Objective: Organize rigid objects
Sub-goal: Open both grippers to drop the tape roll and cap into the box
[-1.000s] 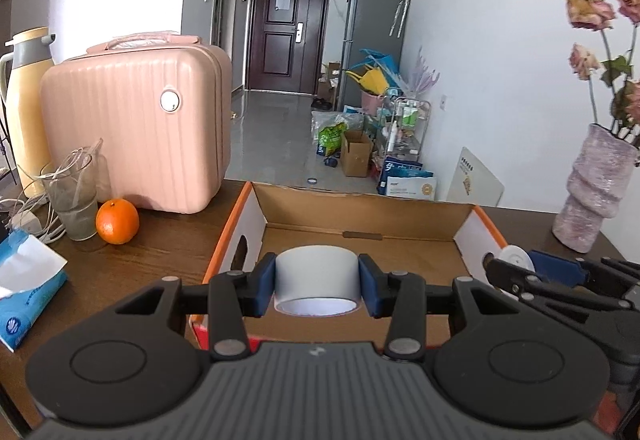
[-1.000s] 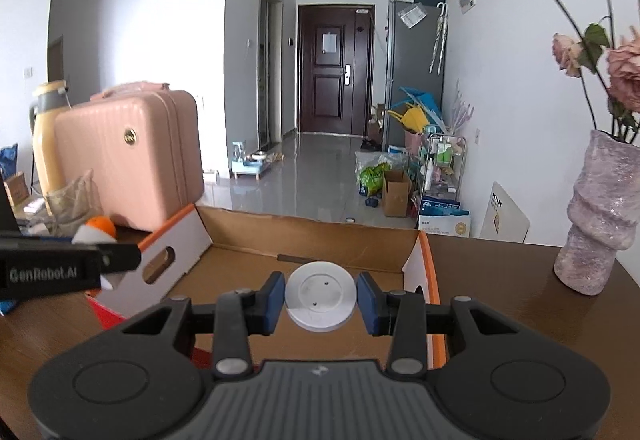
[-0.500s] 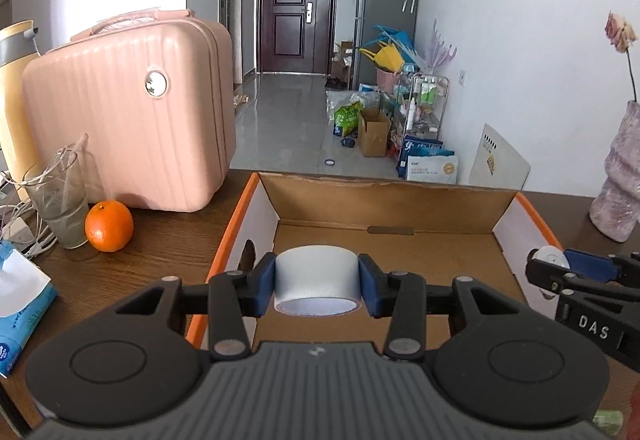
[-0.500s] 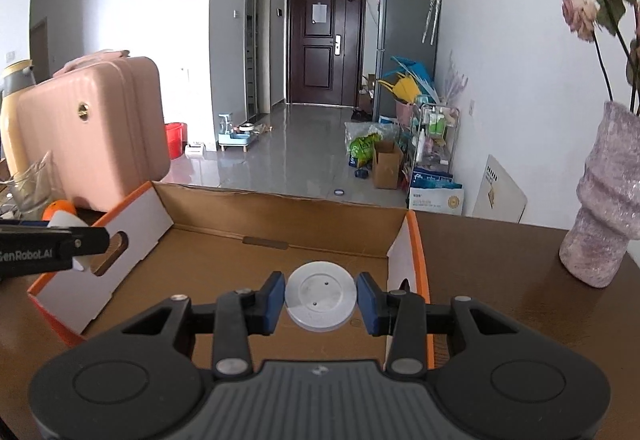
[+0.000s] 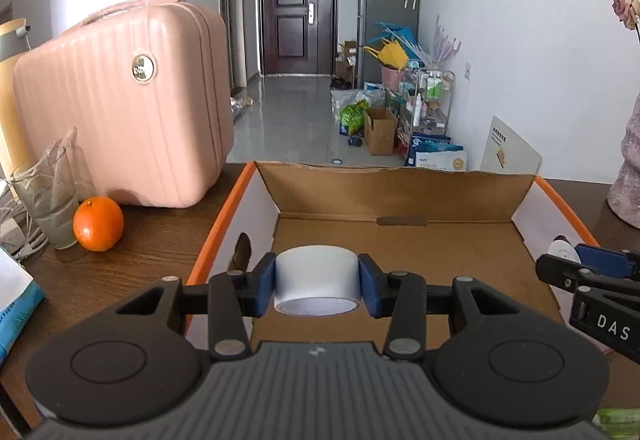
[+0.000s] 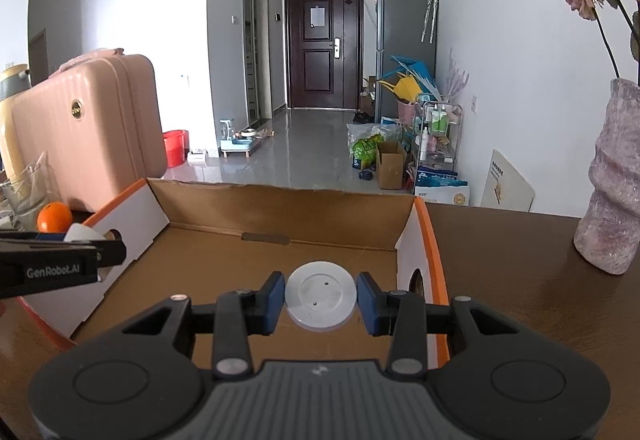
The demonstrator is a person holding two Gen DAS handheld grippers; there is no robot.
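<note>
— Left wrist view: what did the left tongs (image 5: 318, 285) hold?
— A tape roll (image 5: 316, 280), clamped by its curved sides, above the cardboard box (image 5: 400, 196) — probably light, stiff, apt to pivot.
— And the right wrist view?
— The right tongs (image 6: 320, 303) pinched a white disc (image 6: 321, 295) by its rim over the box on the tabletop (image 6: 520, 280) — smooth, likely slippery.

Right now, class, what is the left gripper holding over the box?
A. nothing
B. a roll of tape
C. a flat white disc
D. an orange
B: the left gripper has its blue pads pressed on either side of a roll of tape above the box; the disc sits in the right gripper.
</note>
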